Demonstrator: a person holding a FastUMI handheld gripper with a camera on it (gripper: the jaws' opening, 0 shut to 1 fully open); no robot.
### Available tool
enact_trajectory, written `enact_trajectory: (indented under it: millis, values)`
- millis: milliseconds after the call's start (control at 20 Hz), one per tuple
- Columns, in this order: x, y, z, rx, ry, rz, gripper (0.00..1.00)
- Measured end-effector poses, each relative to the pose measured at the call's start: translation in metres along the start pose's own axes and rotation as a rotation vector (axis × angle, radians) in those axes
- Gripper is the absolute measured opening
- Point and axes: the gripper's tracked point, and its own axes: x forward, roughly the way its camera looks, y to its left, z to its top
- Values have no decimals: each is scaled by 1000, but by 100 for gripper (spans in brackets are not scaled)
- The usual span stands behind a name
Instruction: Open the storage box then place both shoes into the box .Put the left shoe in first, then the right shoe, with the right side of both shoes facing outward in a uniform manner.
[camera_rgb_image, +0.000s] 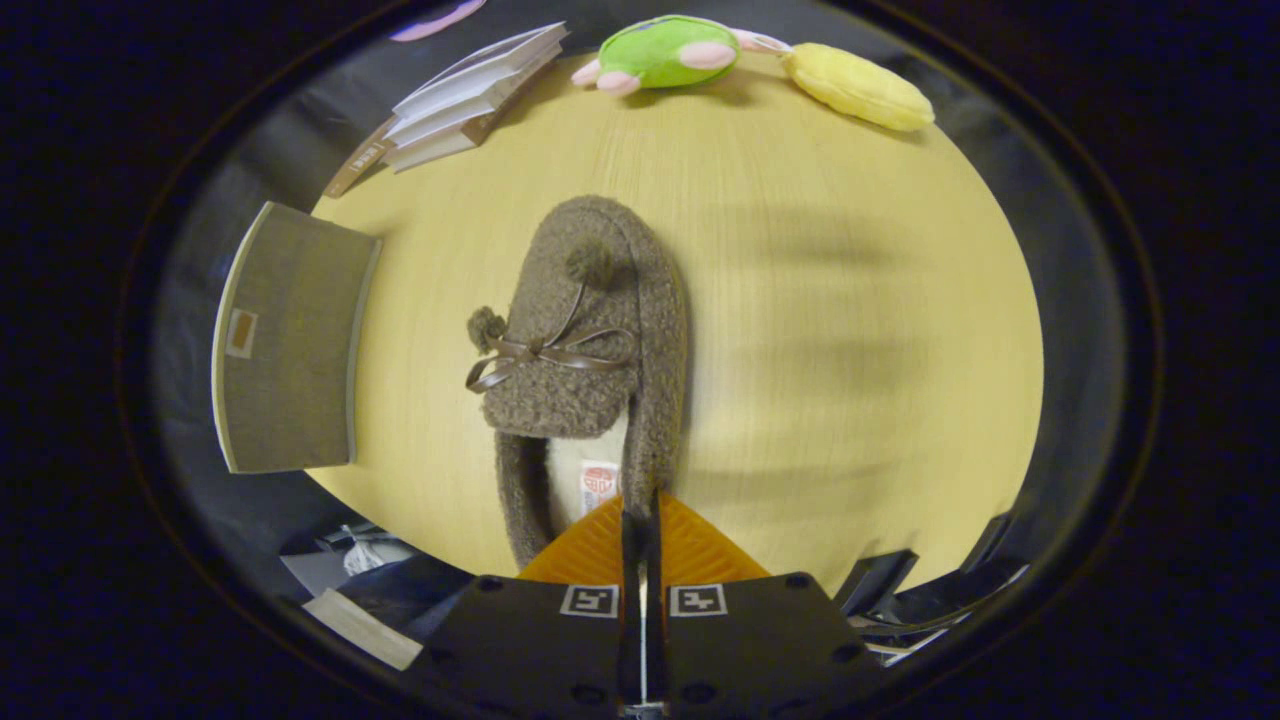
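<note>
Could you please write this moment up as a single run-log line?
gripper: shut on slipper heel wall | slipper: on table, toe pointing away | storage box: beside slipper, apart

My tool (641, 515) stands nearly closed at the slipper (585, 330) heel, and its fingers hide the rim there, so I cannot tell whether they pinch it. The tag (599, 489) inside the slipper is too small to make out. The box (285, 340) runs off past the worktop (850, 330) edge, its inside hidden.
</note>
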Motion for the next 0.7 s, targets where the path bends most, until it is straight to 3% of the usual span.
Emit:
enact_trajectory:
  millis: [200, 400, 600, 700]
  values:
    - [-4, 0, -2, -7, -50, -2, 4]
    - [-13, 26, -7, 223, 13, 187, 4]
    - [-28, 28, -6, 236, -29, 206, 3]
    - [-39, 43, -6, 280, -26, 261, 3]
